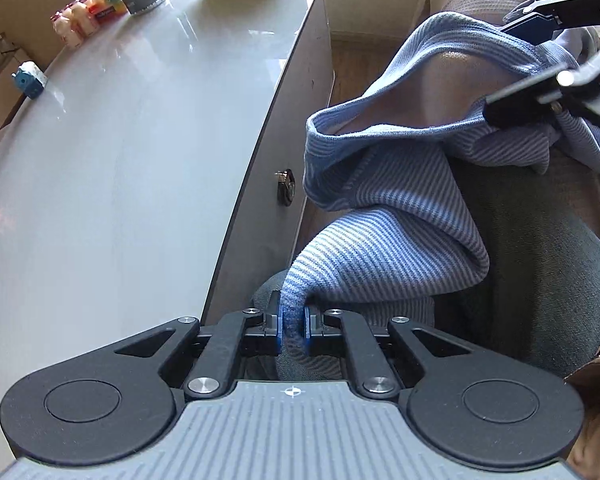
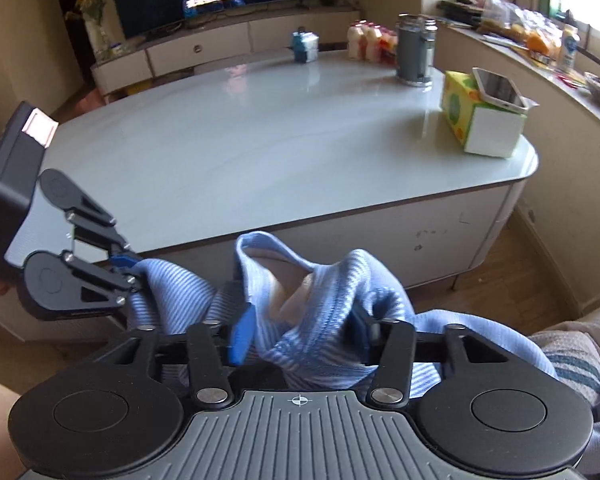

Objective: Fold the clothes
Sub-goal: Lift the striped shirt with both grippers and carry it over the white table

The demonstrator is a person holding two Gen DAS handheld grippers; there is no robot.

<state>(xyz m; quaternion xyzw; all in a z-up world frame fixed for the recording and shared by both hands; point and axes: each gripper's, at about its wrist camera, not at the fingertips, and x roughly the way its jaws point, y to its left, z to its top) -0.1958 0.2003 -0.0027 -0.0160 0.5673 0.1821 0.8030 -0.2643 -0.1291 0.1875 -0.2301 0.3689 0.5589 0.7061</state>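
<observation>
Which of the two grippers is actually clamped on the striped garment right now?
The left gripper: its blue pads pinch a twisted end of the garment. The right gripper stands open, with cloth lying loose between its fingers.

Light-blue garment [image 1: 388, 216] w/ fine white stripes, ribbed knit. Not folded: bunched and twisted, hanging in the air just off the near edge of the table, none of it on the tabletop. One end is drawn into a narrow twisted rope of fabric; from there it widens upward into loose, rumpled folds. A hemmed opening [image 2: 274, 258] gapes at the top, showing a paler, plain inside. The far side trails off to the right in soft creases. Whether shirt or sweater can't be told. In the right wrist view the cloth is slightly blurred.
</observation>
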